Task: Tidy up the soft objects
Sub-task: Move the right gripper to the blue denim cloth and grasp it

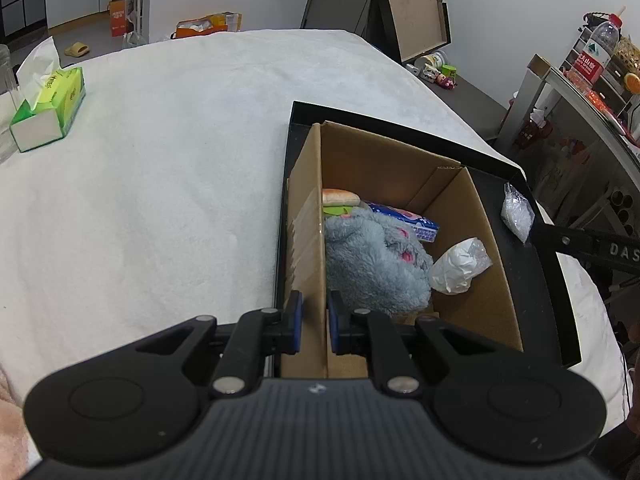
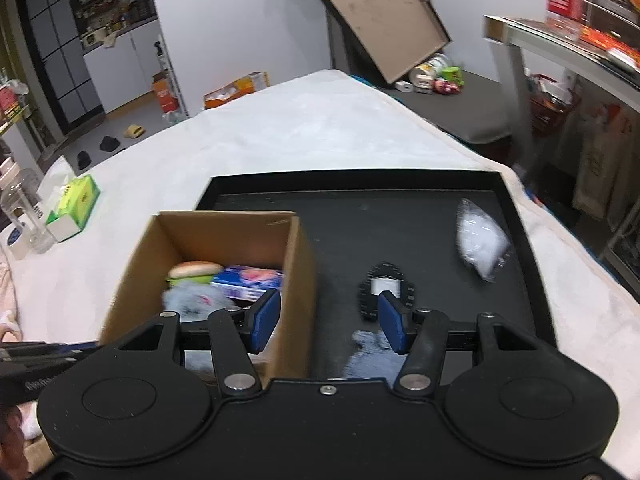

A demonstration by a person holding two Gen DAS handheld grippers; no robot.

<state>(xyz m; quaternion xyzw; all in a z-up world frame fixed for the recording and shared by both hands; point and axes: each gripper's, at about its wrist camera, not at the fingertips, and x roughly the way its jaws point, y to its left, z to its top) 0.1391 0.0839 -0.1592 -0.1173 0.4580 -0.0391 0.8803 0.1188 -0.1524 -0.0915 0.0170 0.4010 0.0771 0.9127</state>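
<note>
- Our left gripper [image 1: 315, 322] pinches the cardboard box [image 1: 460, 216] wall at 6 o'clock.
- Our right gripper [image 2: 328, 322] gapes partway, empty.
- We see a grey plush toy [image 1: 372, 260] inside; a clear bag [image 2: 478, 242] lies on the black tray [image 2: 360, 184] at 2 o'clock.

White walls [image 2: 240, 20] enclose the room, with a grey floor [image 2: 132, 114] at upper left. A framed board [image 2: 376, 16] leans against the far wall. A metal shelf unit [image 1: 568, 92] stands at right, and dark-framed doors [image 2: 56, 48] at left.
</note>
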